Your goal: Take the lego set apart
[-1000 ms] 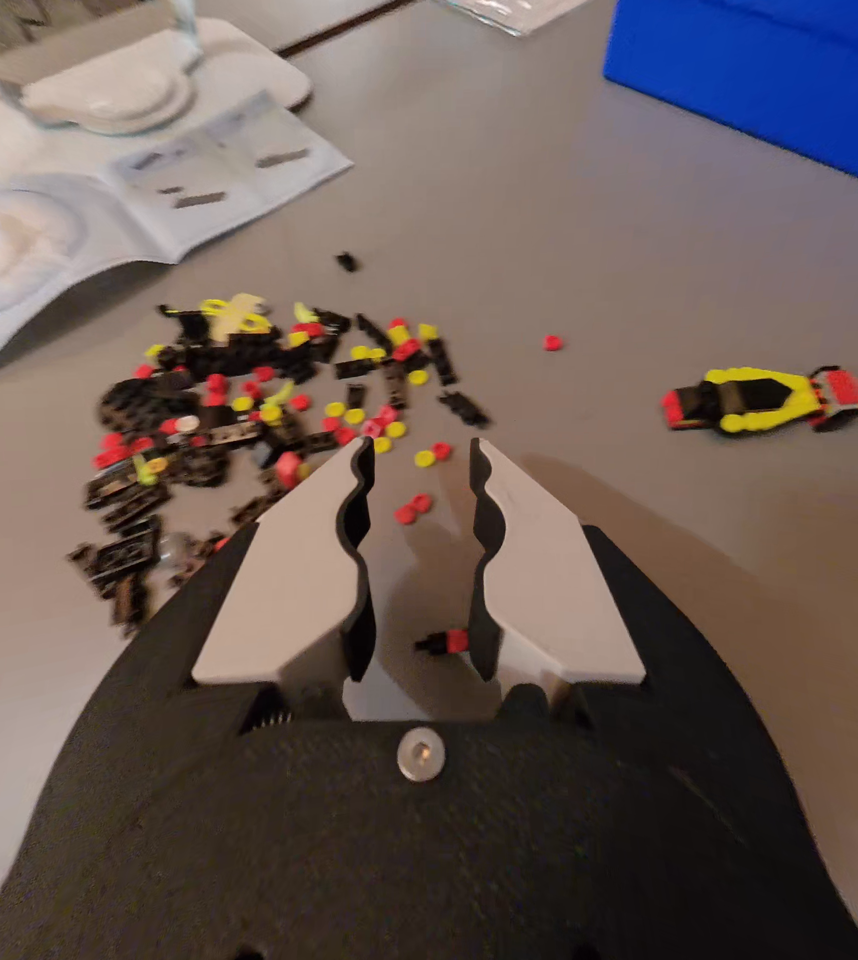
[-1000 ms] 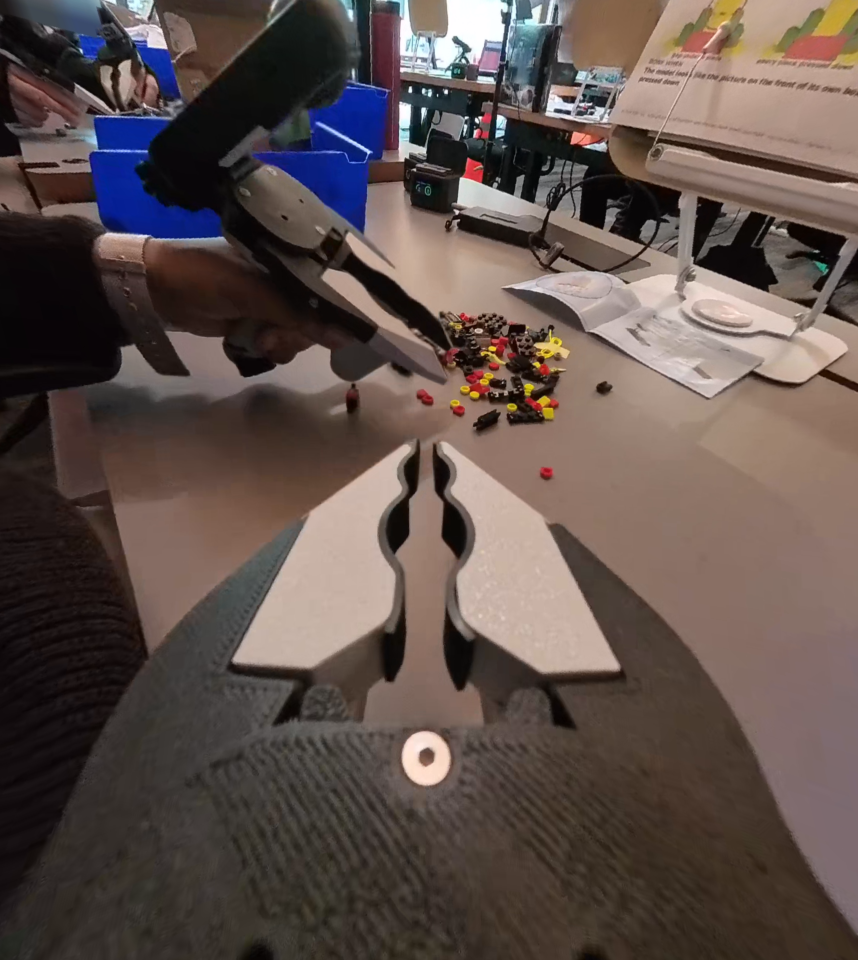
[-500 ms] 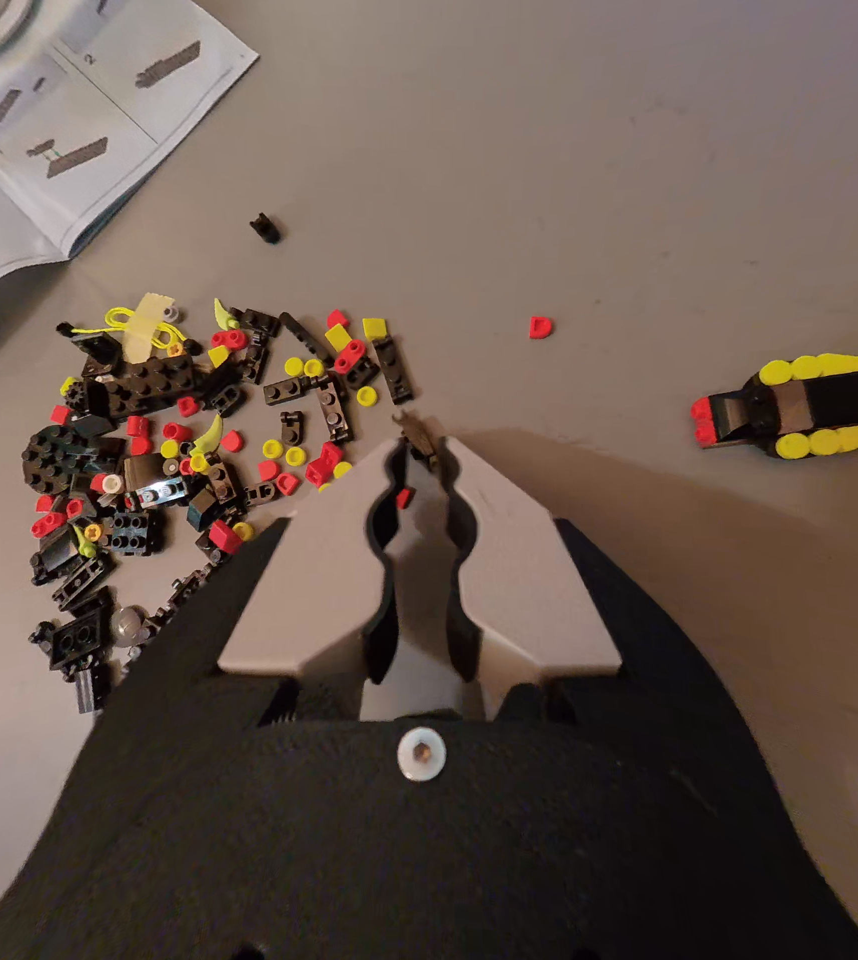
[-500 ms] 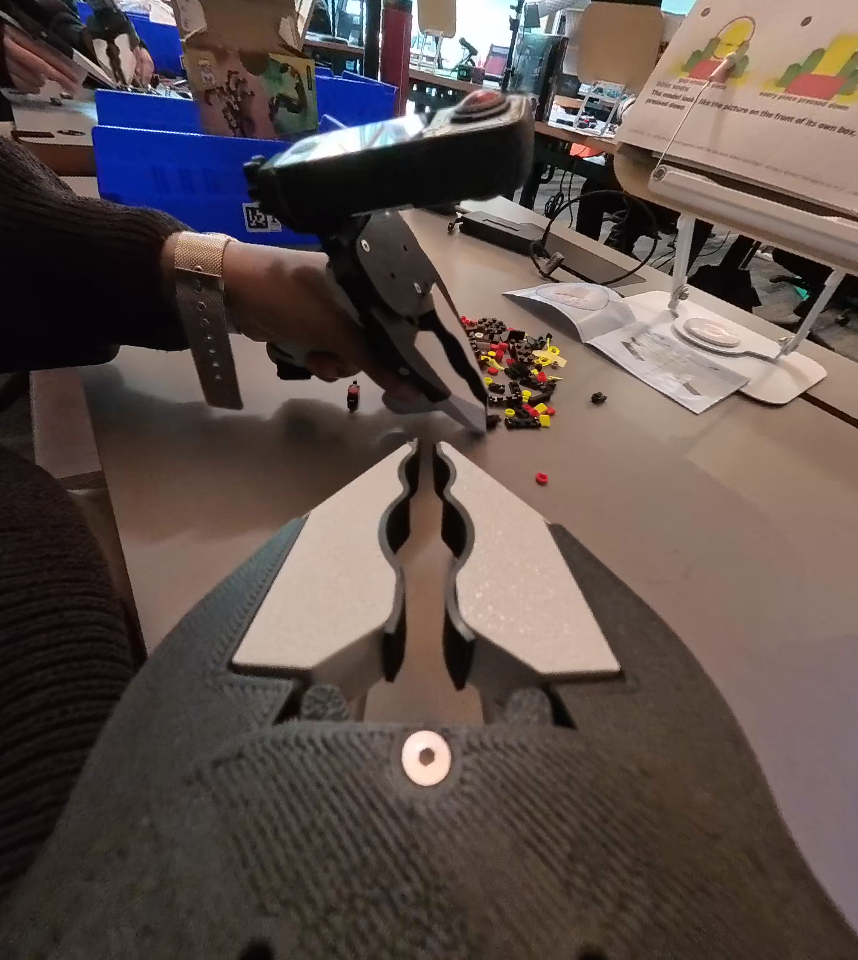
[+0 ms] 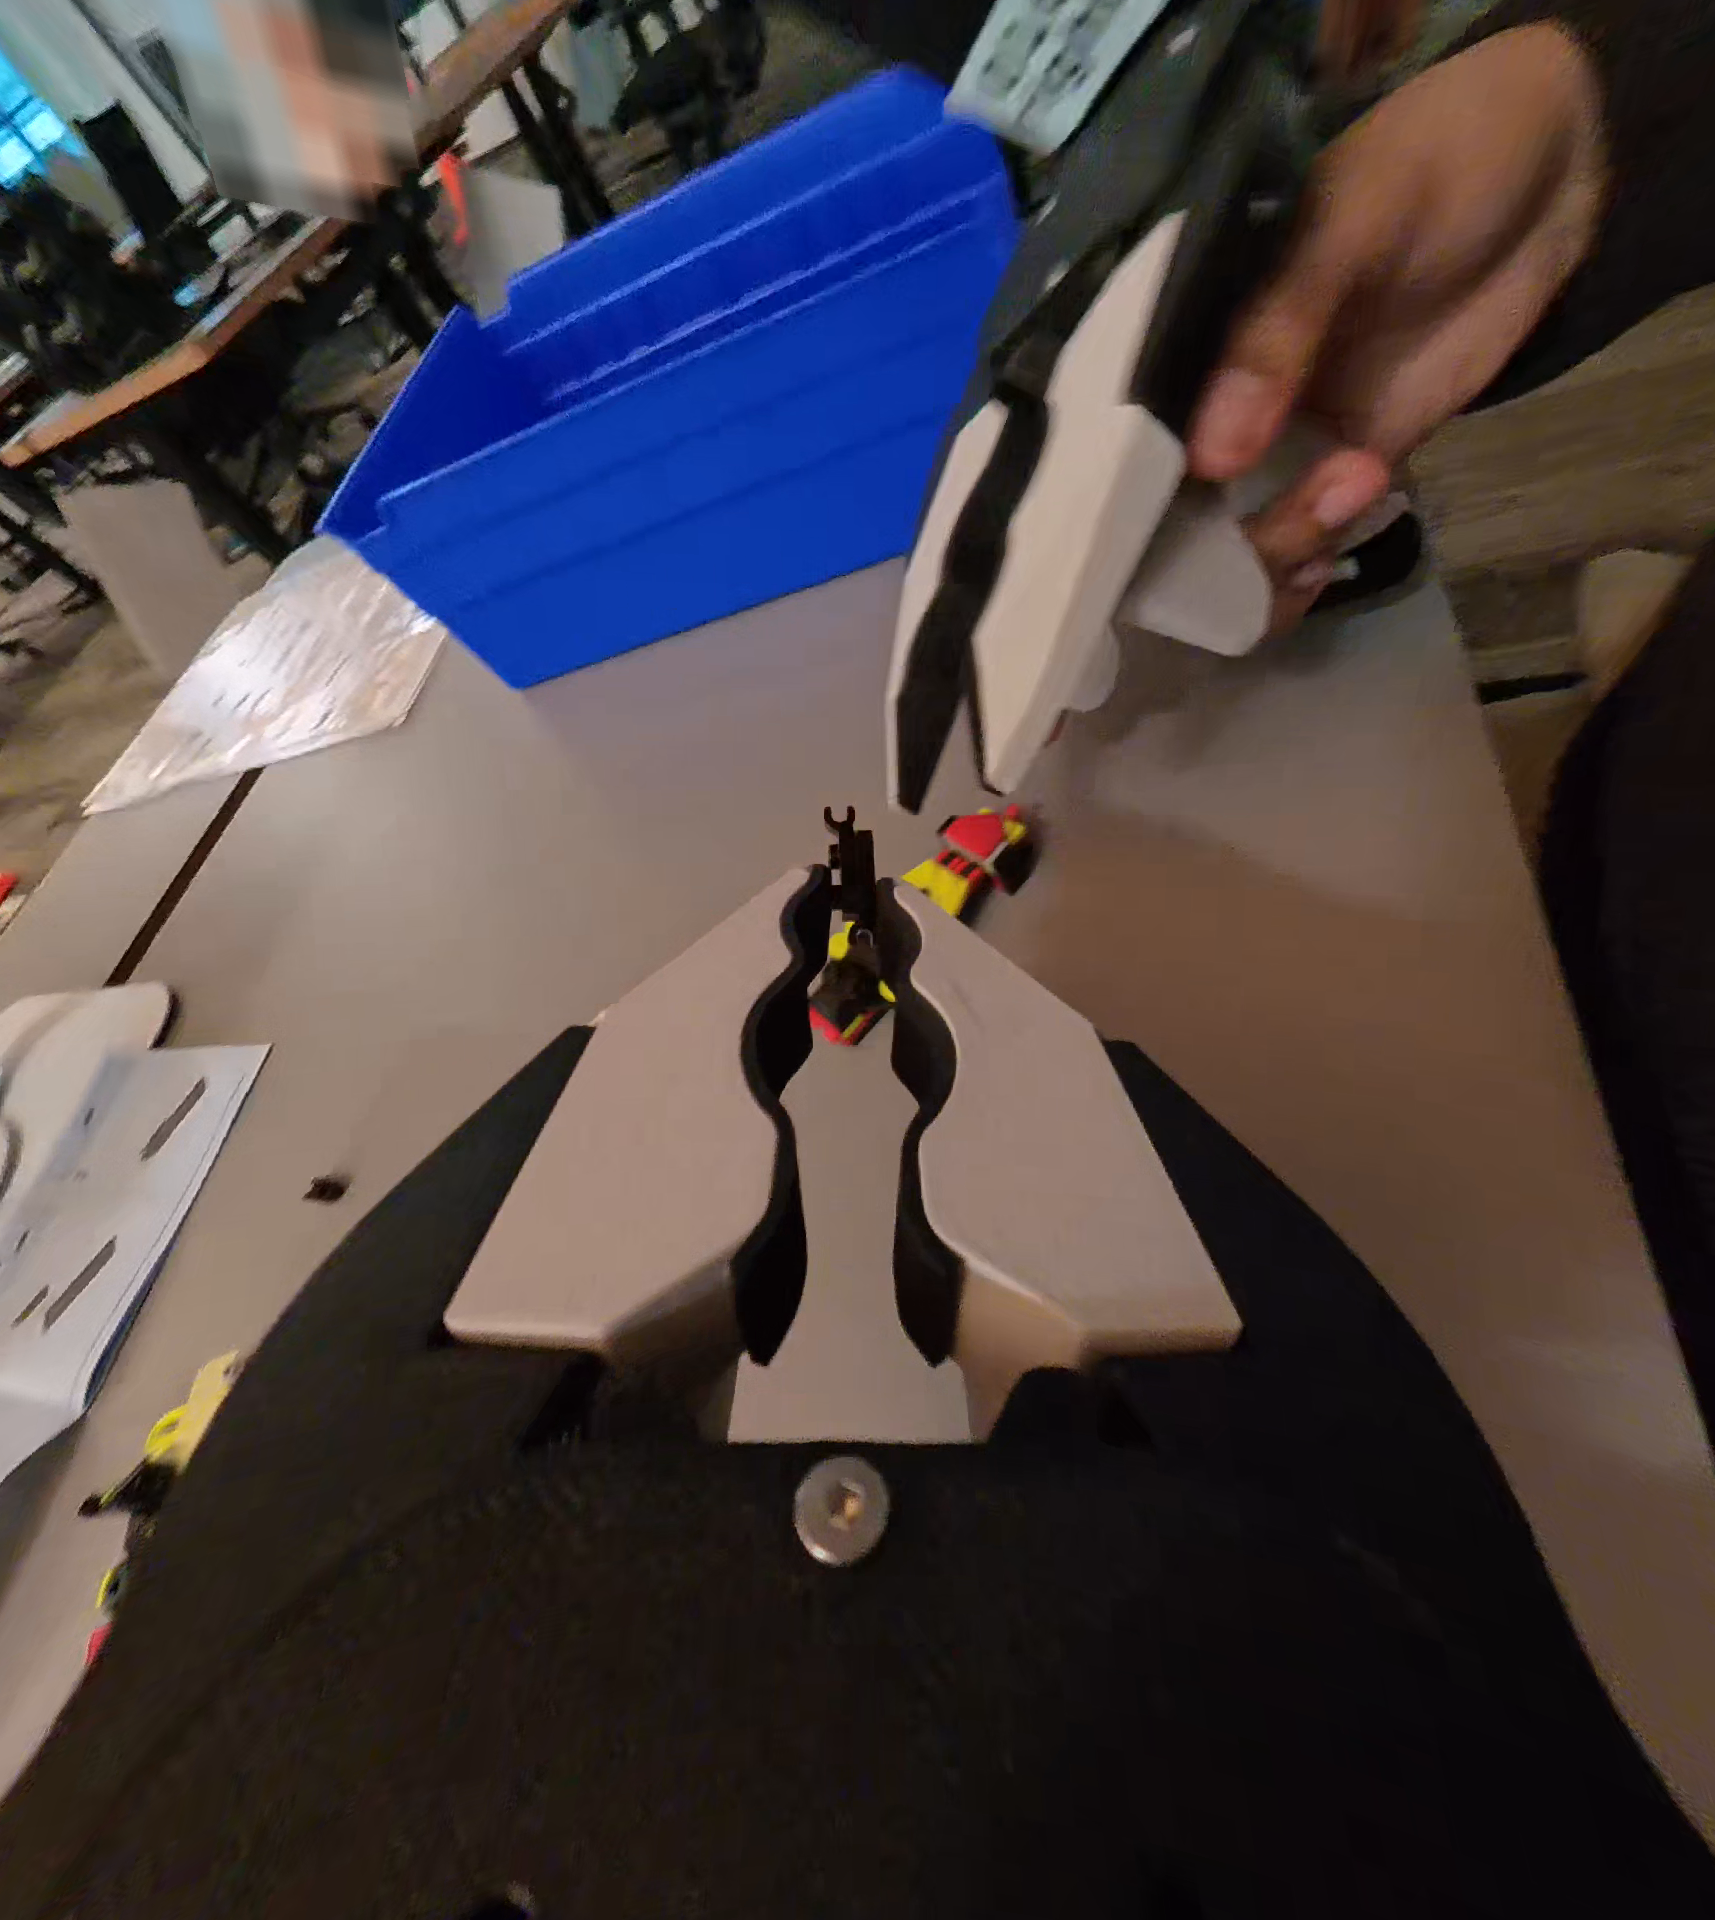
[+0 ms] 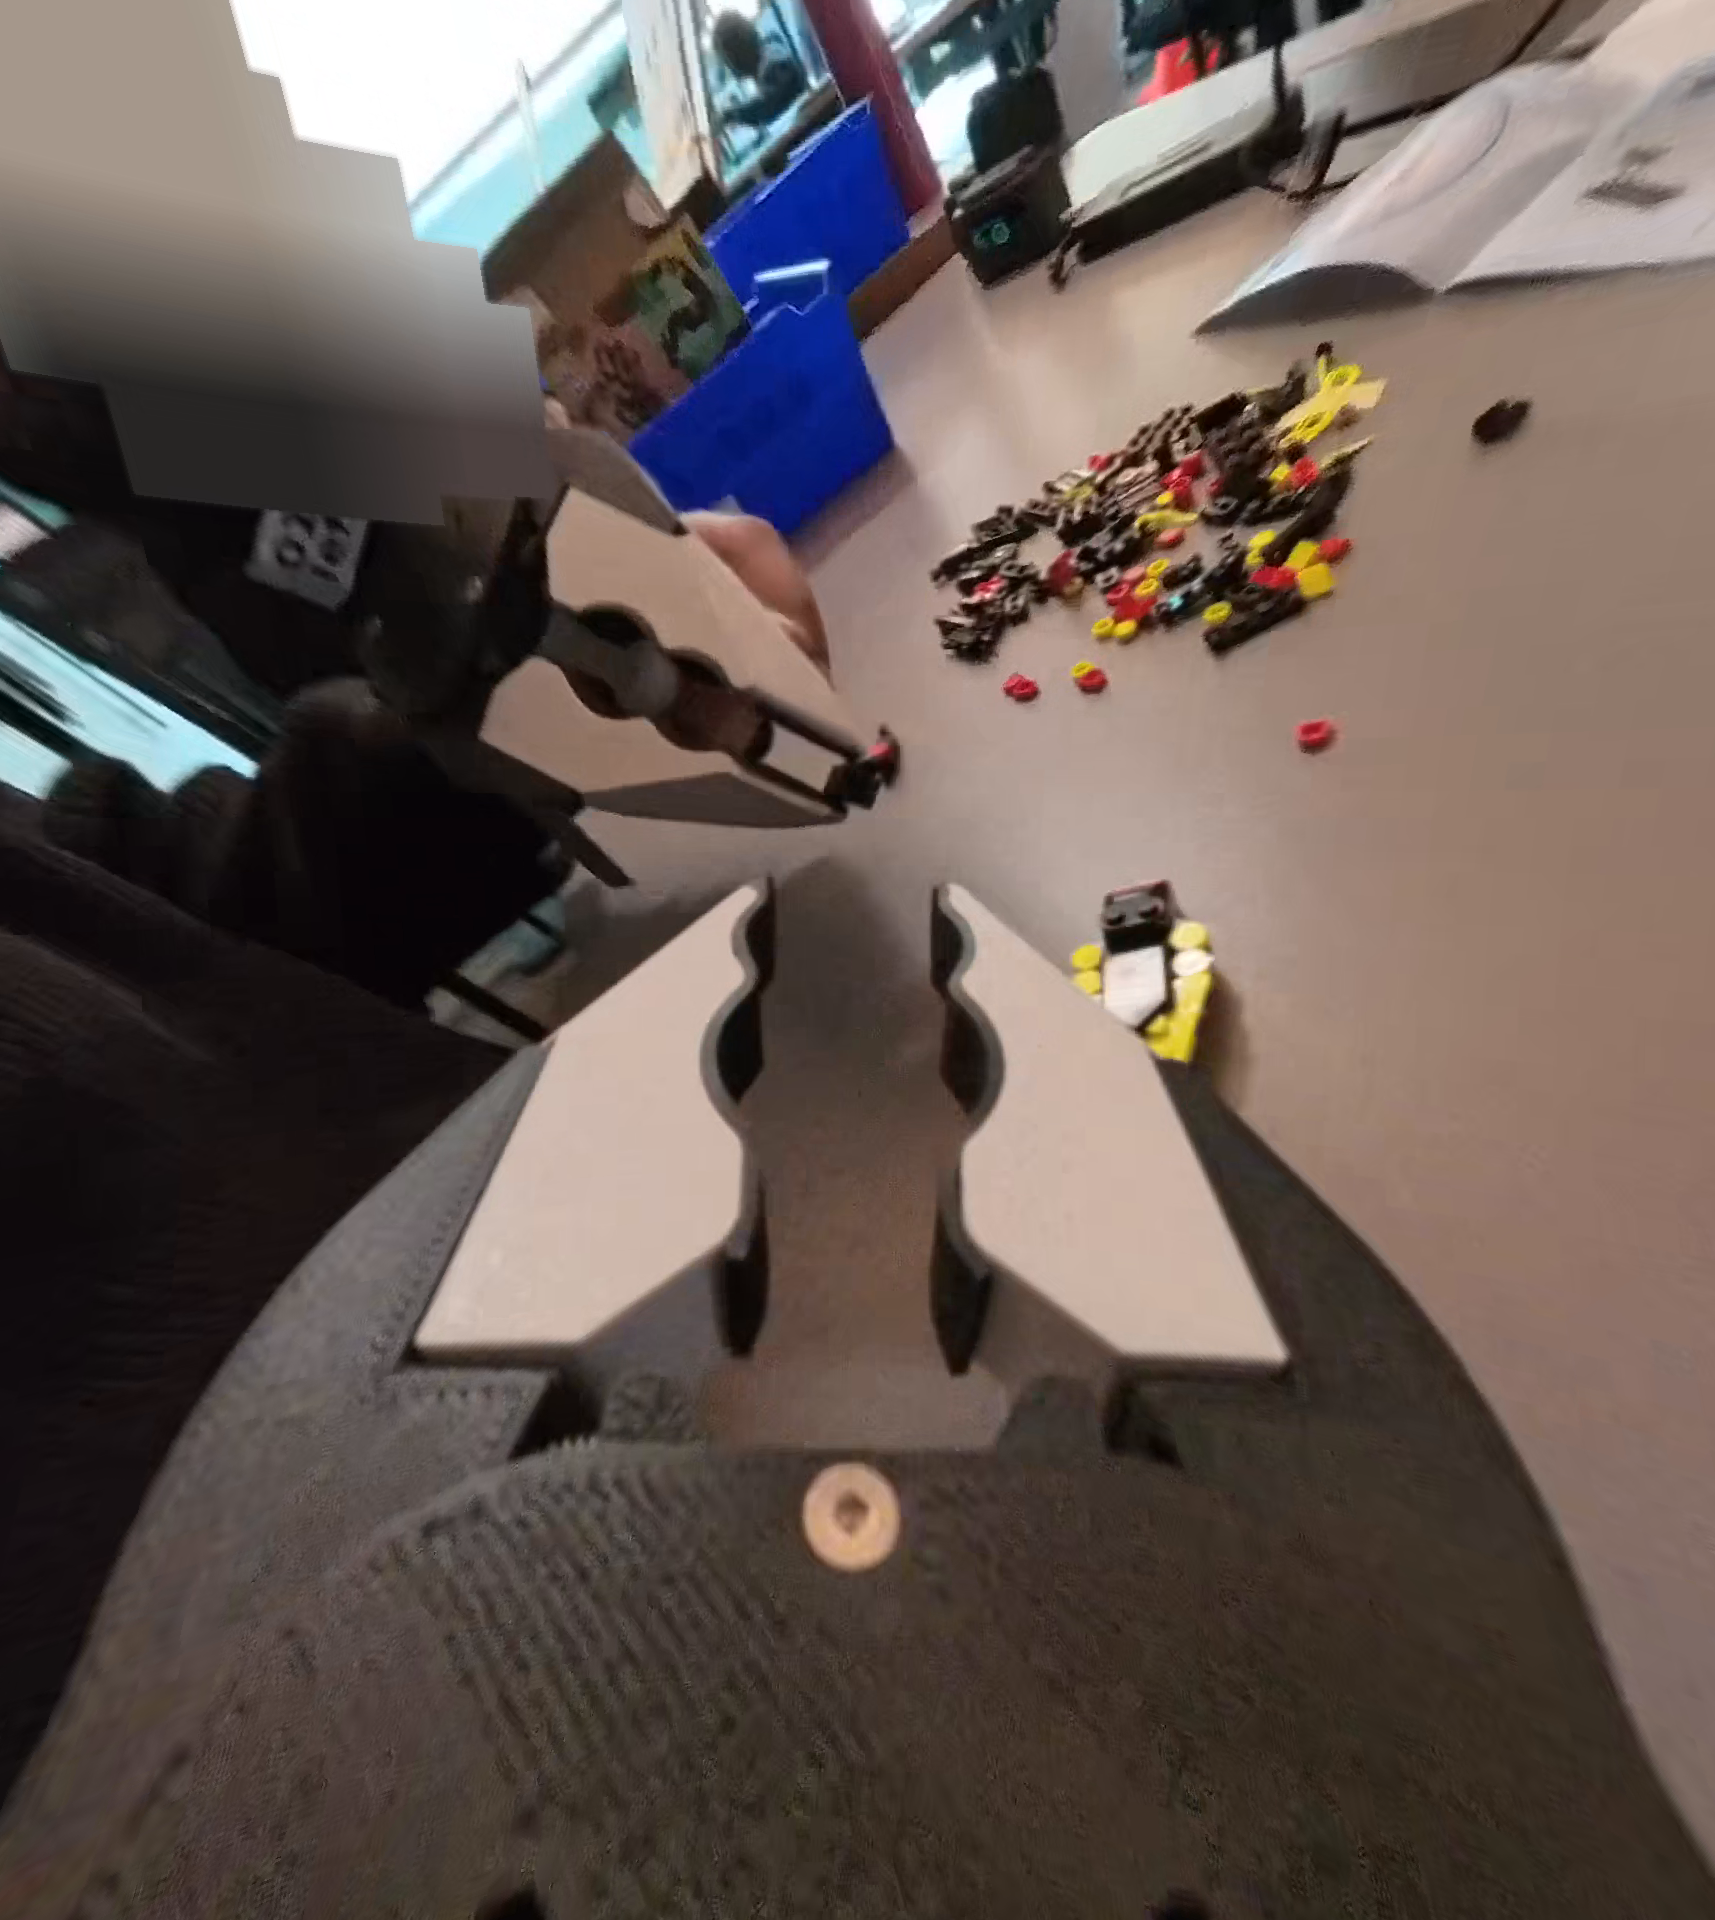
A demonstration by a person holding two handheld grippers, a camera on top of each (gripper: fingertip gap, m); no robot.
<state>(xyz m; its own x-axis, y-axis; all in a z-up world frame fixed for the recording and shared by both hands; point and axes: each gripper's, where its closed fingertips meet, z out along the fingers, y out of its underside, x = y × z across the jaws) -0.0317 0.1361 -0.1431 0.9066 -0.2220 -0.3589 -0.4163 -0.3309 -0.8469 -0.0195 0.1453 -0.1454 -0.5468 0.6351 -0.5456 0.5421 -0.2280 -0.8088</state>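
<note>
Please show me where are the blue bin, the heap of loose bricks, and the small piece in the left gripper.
blue bin (image 5: 687,436): left wrist view, front wall.
heap of loose bricks (image 6: 1154,530): right wrist view, middle of heap.
small piece (image 5: 851,977): left wrist view, its yellow and black body.

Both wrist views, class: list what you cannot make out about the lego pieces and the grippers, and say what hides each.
- Piece clamped in the left gripper: left wrist view, shape unclear; fingers cover its sides.
- Yellow model: right wrist view, near end hidden behind the right gripper's finger.
- Loose pile: right wrist view, single bricks blurred and too small.
- Pile in left wrist view: hidden by the gripper body.
</note>
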